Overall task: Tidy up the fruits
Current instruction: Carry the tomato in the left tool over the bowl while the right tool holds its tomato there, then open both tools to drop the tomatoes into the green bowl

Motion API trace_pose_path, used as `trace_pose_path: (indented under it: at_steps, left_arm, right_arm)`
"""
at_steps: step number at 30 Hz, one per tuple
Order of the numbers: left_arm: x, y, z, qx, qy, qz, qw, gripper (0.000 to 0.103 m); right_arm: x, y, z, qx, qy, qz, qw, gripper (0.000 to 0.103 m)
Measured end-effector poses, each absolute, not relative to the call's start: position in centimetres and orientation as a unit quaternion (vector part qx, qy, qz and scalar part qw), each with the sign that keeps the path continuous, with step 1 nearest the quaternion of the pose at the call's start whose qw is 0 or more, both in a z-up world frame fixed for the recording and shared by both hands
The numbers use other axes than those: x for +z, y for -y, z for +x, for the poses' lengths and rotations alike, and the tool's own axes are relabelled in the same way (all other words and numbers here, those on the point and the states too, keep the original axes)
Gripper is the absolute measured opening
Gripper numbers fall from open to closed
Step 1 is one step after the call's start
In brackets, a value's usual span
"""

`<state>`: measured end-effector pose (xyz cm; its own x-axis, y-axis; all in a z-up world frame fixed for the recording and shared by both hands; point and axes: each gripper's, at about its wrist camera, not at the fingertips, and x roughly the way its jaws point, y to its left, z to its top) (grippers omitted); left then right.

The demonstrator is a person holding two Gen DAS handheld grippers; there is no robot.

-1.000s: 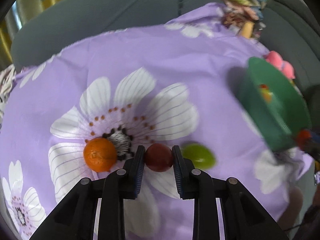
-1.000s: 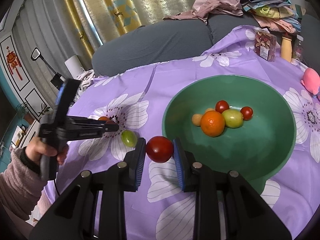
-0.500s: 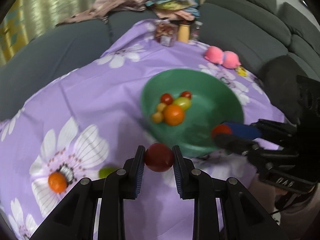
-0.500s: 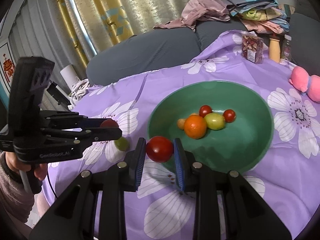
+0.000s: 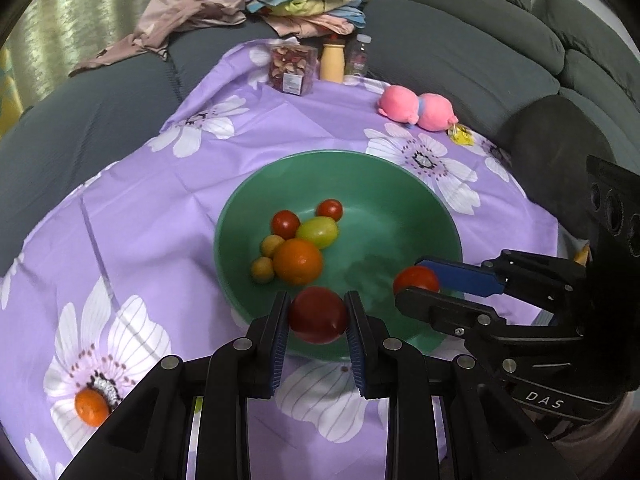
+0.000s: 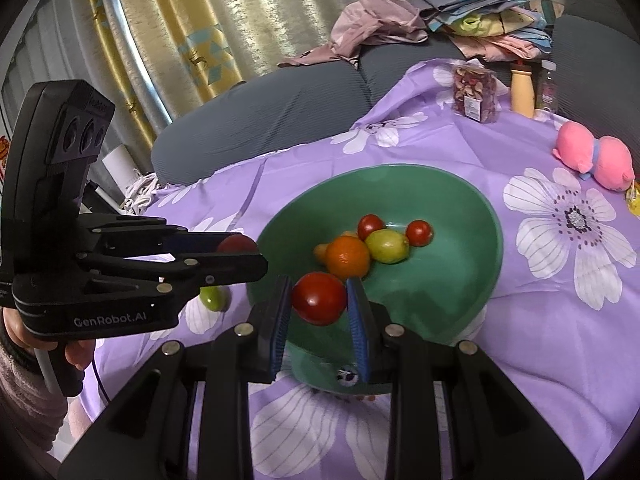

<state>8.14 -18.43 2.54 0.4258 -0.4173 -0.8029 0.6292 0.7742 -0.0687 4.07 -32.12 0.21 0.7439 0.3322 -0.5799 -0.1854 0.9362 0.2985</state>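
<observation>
A green bowl (image 5: 400, 184) (image 6: 472, 208) stands on the purple flowered cloth and holds an orange (image 5: 298, 261), a green fruit (image 5: 319, 231), red tomatoes and small yellow fruits. My left gripper (image 5: 318, 314) is shut on a dark red tomato (image 5: 318, 314) above the bowl's near rim. My right gripper (image 6: 319, 299) is shut on a red tomato (image 6: 319, 299) over the bowl's near edge; it shows in the left wrist view (image 5: 416, 282). An orange (image 5: 91, 407) and a green fruit (image 6: 212, 298) lie on the cloth.
A pink plush toy (image 5: 416, 110), a snack box (image 5: 291, 68) and bottles (image 5: 332, 60) stand at the cloth's far side. A grey sofa (image 5: 460, 52) with piled clothes rings the table. The left gripper's body (image 6: 80, 248) is at left in the right wrist view.
My left gripper has lifted the dark red tomato off the cloth and swung right to the bowl. My right gripper has moved its tomato closer over the bowl's edge.
</observation>
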Motion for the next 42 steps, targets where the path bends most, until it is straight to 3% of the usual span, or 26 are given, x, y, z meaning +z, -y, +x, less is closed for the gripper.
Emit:
trace_pose_path:
  at_steps: [38, 39, 42]
  left_arm:
    - [-0.1, 20.4, 10.3, -0.298, -0.47, 0.129, 0.821, 0.028]
    - [-0.1, 20.4, 10.2, -0.298, -0.469, 0.13, 0.821, 0.03]
    - [0.2, 20.1, 10.0, -0.292, -0.465, 0.13, 0.825, 0.053]
  right_arm:
    - [-1.3, 33.6, 6.3, 0.103, -0.353, 0.105, 0.924, 0.03]
    - [-1.3, 33.6, 6.3, 0.103, -0.353, 0.106, 0.924, 0.031]
    - [-1.0, 33.4, 6.0, 0.1, -0.351, 0.104, 0.925, 0.037]
